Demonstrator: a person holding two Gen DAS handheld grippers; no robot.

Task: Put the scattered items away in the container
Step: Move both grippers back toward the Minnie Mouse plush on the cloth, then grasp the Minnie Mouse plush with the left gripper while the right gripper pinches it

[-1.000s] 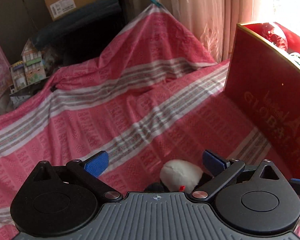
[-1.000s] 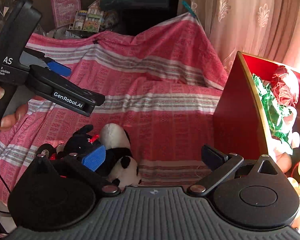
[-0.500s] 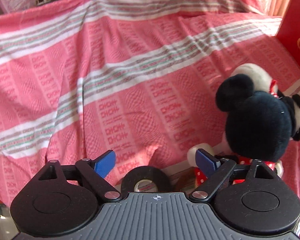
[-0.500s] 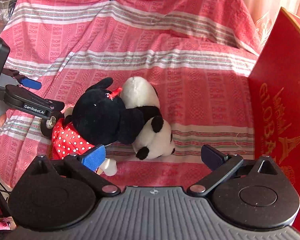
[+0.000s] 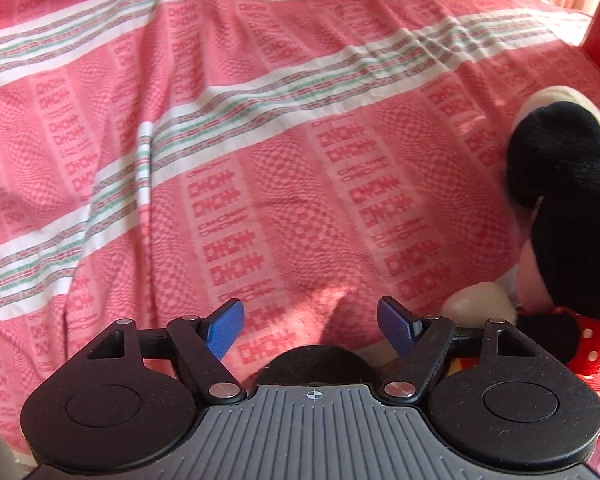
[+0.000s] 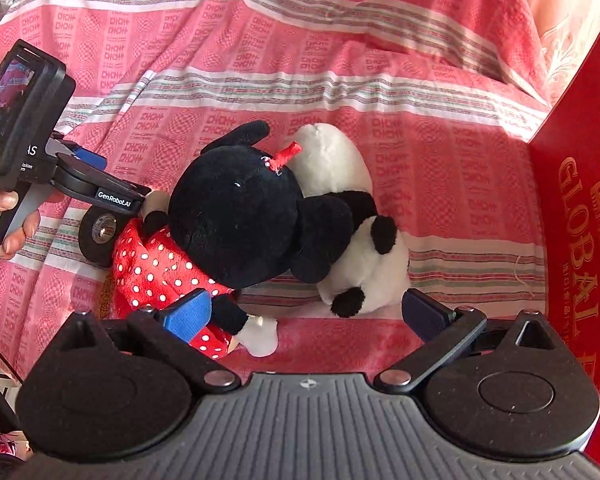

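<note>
Pink striped cloth point(image 6: 380, 92) as surface. Mouse plush point(image 6: 236, 224) lies w/ panda plush point(image 6: 356, 240) left of red box point(image 6: 580, 240). Left hand-held gripper point(image 5: 310, 330) jaws apart over tape roll point(image 6: 100, 236); right hand-held gripper point(image 6: 304, 314) jaws apart, prob. lining up a grab.

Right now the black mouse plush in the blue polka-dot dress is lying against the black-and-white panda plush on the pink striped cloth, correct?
Nearly. The black mouse plush wears a red dress with white polka dots, not blue; the right wrist view shows it. It does lie against the black-and-white panda plush on the pink striped cloth.
</note>
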